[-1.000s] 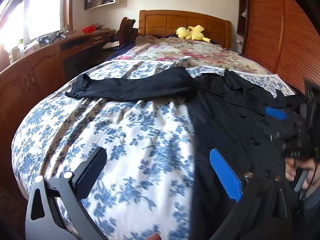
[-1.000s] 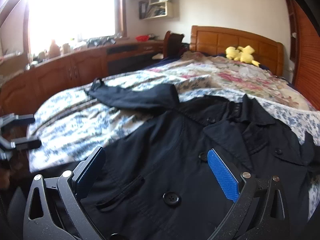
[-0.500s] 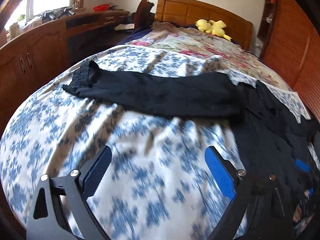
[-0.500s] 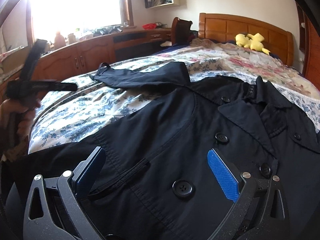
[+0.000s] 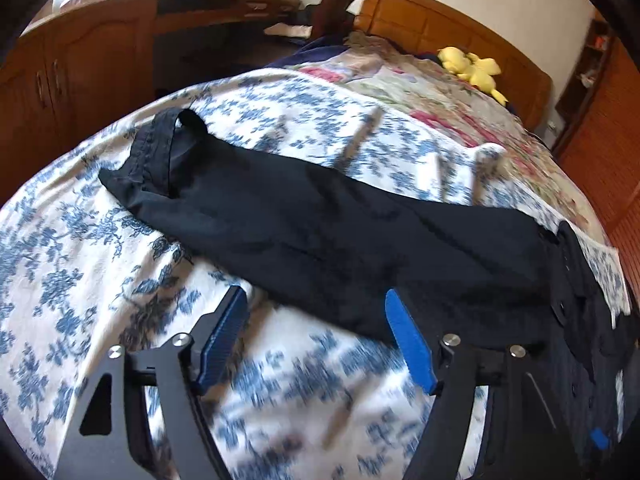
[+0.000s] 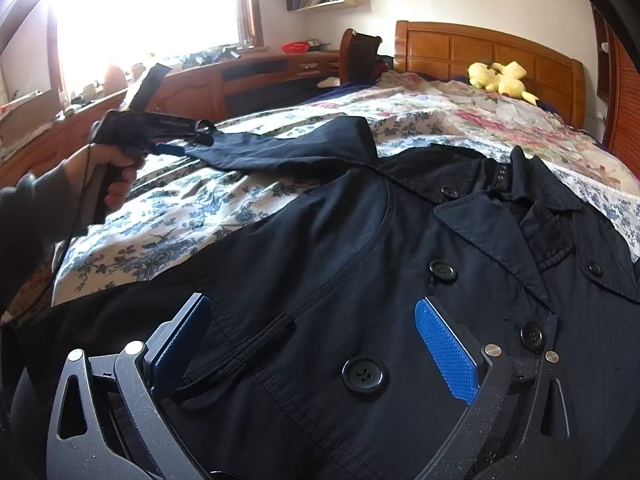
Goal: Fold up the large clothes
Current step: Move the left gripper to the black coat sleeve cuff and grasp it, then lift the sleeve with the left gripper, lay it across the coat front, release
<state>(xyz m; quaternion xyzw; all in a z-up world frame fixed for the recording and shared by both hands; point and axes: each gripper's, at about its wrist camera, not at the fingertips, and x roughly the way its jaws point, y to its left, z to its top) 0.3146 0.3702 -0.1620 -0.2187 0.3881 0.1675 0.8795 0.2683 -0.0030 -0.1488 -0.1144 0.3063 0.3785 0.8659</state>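
A black double-breasted coat [image 6: 360,264] lies front up on the bed, buttons showing. Its sleeve [image 5: 304,224] stretches left over the blue-flowered cover [image 5: 72,248], cuff [image 5: 160,152] at the far end. My left gripper [image 5: 316,312] hangs over the sleeve's near edge about midway along it; its jaws are closing and the pads do not press the cloth. In the right wrist view a hand holds that left gripper [image 6: 200,136] at the sleeve. My right gripper [image 6: 312,312] stands open just above the coat's front, nothing between its blue pads [image 6: 444,348].
A wooden headboard [image 6: 480,48] and a yellow plush toy [image 6: 500,78] are at the bed's far end, on a pink-flowered quilt [image 6: 460,116]. Wooden cabinets and a desk [image 6: 256,76] run along the left under a bright window. A slatted wardrobe [image 5: 600,128] stands on the right.
The left gripper has swung left across the bed from the coat's body to the sleeve, dropped closer, and its jaws have narrowed. The right gripper sank slightly toward the coat front.
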